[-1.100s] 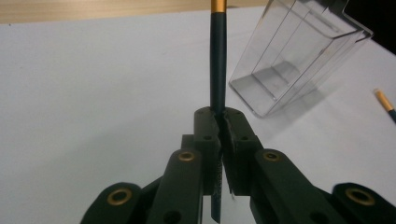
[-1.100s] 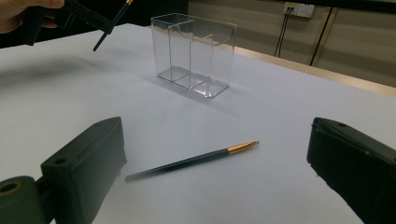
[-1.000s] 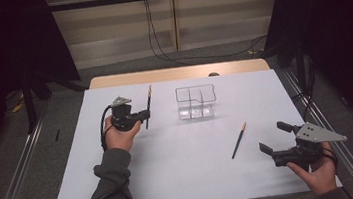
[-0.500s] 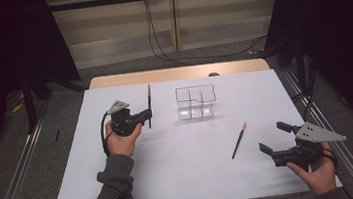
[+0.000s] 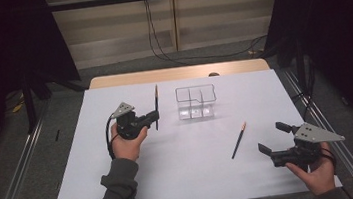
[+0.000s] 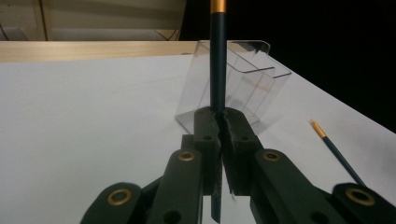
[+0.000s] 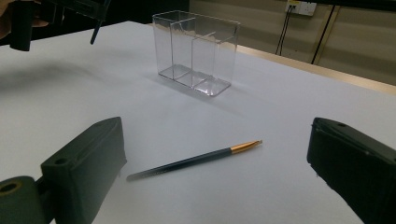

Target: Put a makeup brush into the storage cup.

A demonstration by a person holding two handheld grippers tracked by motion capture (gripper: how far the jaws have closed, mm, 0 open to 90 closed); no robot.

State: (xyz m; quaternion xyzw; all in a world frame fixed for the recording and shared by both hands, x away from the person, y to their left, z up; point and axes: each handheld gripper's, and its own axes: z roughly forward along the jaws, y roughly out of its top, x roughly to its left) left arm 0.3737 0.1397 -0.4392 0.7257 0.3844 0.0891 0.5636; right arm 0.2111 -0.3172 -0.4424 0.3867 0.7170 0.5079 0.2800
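In the left gripper view the held pencil (image 6: 217, 56) is cut off at the top edge, so its tip is out of sight, and its lower end sinks behind the jaws. It is dark blue-green with a gold band near the top. The left gripper (image 5: 154, 115) is pinching this pencil, jaws pressed tight on its shaft, and holds it above the white table (image 5: 73, 181), with the far end pointing to twelve o'clock in the high view. At about three o'clock from it stands the clear box (image 5: 196, 102), upright, with inner dividers that are hard to trace through the glare. A second pencil (image 5: 238, 140) lies flat at five o'clock from the box. The right gripper (image 5: 273, 138), at its three o'clock, has its jaws spread wide, holding nothing.
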